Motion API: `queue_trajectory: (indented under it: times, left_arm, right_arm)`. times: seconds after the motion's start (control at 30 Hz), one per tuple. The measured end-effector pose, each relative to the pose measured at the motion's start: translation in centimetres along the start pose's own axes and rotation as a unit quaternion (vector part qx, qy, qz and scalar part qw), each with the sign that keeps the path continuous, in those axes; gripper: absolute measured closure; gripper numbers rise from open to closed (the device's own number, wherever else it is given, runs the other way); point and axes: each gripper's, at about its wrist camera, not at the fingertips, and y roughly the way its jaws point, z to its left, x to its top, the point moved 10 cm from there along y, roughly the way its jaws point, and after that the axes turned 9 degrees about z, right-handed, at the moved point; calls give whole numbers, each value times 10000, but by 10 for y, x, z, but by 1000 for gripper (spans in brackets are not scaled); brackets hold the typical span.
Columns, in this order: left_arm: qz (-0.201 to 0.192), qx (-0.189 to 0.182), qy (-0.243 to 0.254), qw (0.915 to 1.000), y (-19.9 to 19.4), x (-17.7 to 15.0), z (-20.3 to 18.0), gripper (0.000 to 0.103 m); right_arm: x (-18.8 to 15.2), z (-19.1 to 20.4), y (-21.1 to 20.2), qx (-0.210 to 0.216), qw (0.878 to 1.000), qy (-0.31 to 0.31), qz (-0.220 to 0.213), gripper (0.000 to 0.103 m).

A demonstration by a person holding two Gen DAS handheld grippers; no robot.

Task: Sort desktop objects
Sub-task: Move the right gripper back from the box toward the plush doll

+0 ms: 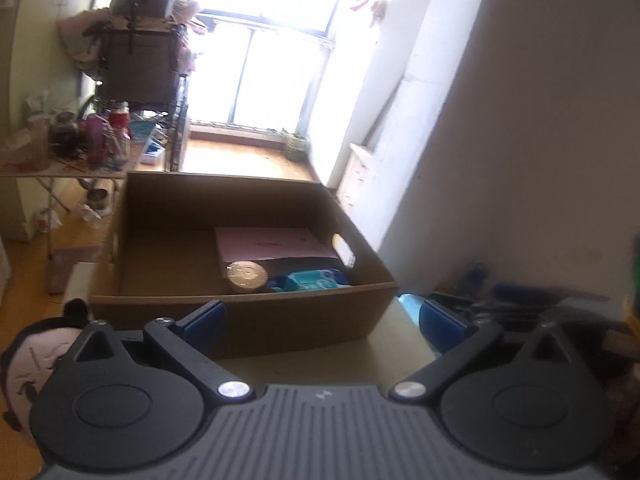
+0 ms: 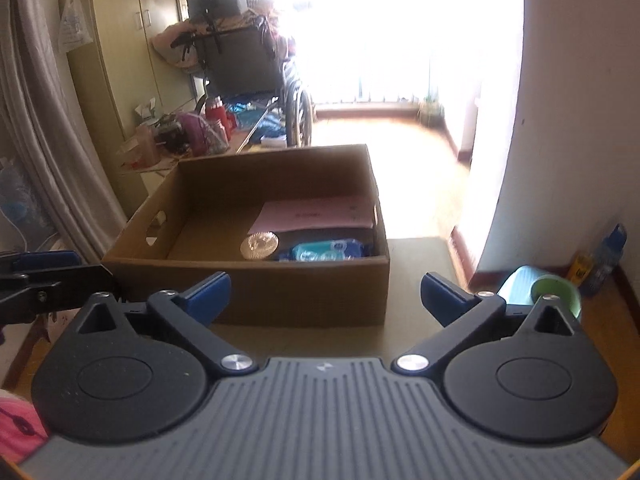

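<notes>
A brown cardboard box [image 1: 304, 322] [image 2: 320, 296] stands on the desk straight ahead of both grippers. Inside lie a pink booklet [image 1: 272, 246] [image 2: 320, 214], a round gold tin [image 1: 246, 274] [image 2: 260, 245] and a blue wipes pack [image 1: 310, 280] [image 2: 328, 250]. My left gripper [image 1: 324, 320] is open and empty, just short of the box's near wall. My right gripper [image 2: 325, 294] is open and empty, also in front of the box. A light blue and green cup [image 2: 540, 292] [image 1: 412, 304] lies on its side to the right, behind the right finger.
The other gripper shows at the left edge of the right wrist view [image 2: 44, 284] and at the right of the left wrist view [image 1: 532, 308]. A panda plush [image 1: 36, 356] sits at the lower left. A wall [image 1: 540, 140] is to the right. A wheelchair [image 2: 248, 64] and cluttered table [image 2: 188, 136] stand beyond.
</notes>
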Motion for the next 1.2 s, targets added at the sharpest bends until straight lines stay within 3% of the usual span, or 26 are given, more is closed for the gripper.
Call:
queue_trajectory:
  times: [0.13,0.27,0.6,0.73,0.9,1.1,1.2]
  left_arm:
    - [-23,262,-68,9996,-3,1,7,0]
    - [-179,579,91,9981,-10,5,11,0]
    - [-293,1399,282,9893,-21,9,30,0]
    - [-378,1632,466,9848,-28,10,33,0]
    - [-444,1658,708,9826,-40,11,27,0]
    - [-334,1919,735,9781,-47,5,33,0]
    - [-280,1822,629,9809,-51,2,35,0]
  right_arm:
    - [3,2,-7,-181,9997,-105,-134,1]
    - [5,-2,-13,-624,9974,-251,-248,1]
    - [18,9,-34,-1203,9870,-888,-593,1]
    - [22,13,-43,-1104,9879,-832,-708,1]
    - [24,12,-46,-781,9931,-556,-669,1]
    - [21,11,-46,-741,9937,-523,-660,1]
    - [20,13,-47,-700,9935,-569,-689,1]
